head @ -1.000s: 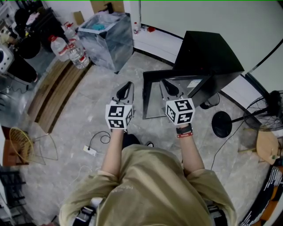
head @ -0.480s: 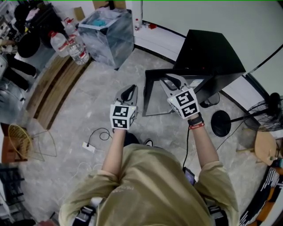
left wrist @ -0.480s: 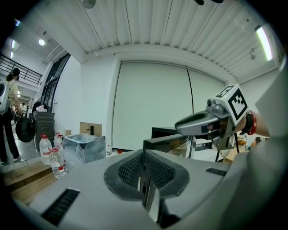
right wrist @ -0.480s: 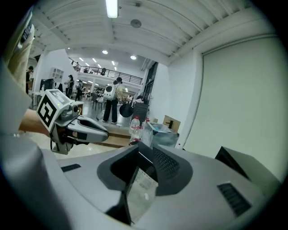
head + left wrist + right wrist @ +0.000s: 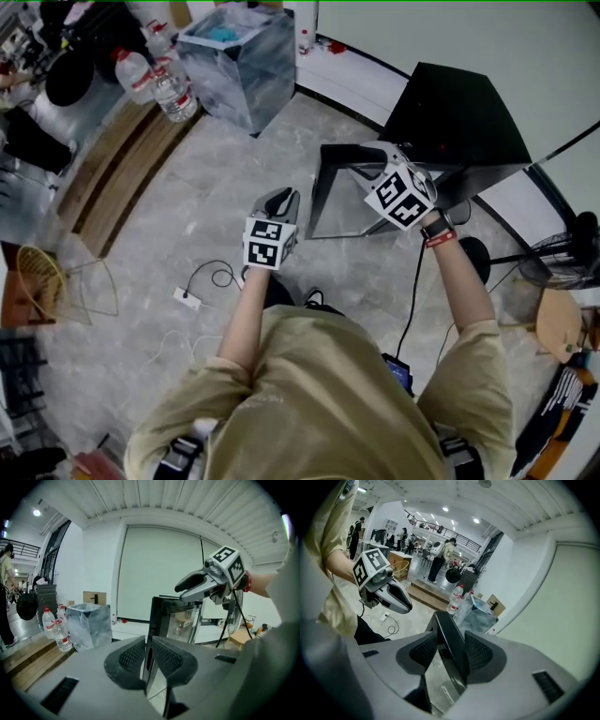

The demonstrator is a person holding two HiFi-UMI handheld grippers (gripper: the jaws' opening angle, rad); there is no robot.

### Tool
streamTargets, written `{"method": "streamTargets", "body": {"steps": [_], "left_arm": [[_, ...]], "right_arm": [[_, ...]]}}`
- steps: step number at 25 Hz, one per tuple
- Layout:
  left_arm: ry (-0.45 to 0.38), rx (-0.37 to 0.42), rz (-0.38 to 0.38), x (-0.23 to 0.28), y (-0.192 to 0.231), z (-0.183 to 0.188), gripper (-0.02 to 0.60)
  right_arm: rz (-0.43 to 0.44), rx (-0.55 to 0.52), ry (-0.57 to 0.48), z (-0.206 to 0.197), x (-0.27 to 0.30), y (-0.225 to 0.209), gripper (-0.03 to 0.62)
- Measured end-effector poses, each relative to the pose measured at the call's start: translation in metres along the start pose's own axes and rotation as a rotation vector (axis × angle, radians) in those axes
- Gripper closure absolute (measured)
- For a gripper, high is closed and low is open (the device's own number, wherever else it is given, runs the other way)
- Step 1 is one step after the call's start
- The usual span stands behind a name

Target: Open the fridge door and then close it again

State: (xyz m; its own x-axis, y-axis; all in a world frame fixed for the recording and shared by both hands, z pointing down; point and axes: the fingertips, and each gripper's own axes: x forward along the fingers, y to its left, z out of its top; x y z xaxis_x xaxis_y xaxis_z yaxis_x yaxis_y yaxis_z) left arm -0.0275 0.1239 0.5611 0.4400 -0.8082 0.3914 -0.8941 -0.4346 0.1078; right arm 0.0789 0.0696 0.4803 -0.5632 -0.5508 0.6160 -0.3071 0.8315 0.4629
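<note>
- An open indoor hall, seemingly a shared workspace: a railed upper gallery (image 5: pixel 436 527) runs under ceiling spotlights (image 5: pixel 445 509).
- People (image 5: pixel 439 559) stand about far off.
- On the pale stone-pattern floor (image 5: pixel 187 234): a power strip (image 5: pixel 185 298), bottled water (image 5: pixel 155 75), a standing fan (image 5: pixel 562 258).

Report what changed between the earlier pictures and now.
The right gripper rolled over onto the top edge of the fridge door. Its jaws have just been opening and now straddle that edge without clamping it. The left gripper dipped downward, jaws together and empty. The door stayed ajar.
</note>
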Motion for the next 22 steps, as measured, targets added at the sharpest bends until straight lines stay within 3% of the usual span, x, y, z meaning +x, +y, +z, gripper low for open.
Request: {"method": "streamTargets", "body": {"steps": [5, 12, 22], "left_arm": [[0.054, -0.028, -0.046, 0.016, -0.002, -0.023, 0.494], [0.135, -0.046, -0.14, 0.046, -0.014, -0.059, 0.387], [0.18, -0.047, -0.17, 0.095, -0.016, -0.073, 0.379]], "right_arm": [[0.068, -0.075, 0.054, -0.005, 0.012, 0.002, 0.384], [0.098, -0.161, 0.096, -0.007, 0.025, 0.009, 0.384], [0.095, -0.103, 0.069, -0.007, 0.03, 0.005, 0.387]]}}
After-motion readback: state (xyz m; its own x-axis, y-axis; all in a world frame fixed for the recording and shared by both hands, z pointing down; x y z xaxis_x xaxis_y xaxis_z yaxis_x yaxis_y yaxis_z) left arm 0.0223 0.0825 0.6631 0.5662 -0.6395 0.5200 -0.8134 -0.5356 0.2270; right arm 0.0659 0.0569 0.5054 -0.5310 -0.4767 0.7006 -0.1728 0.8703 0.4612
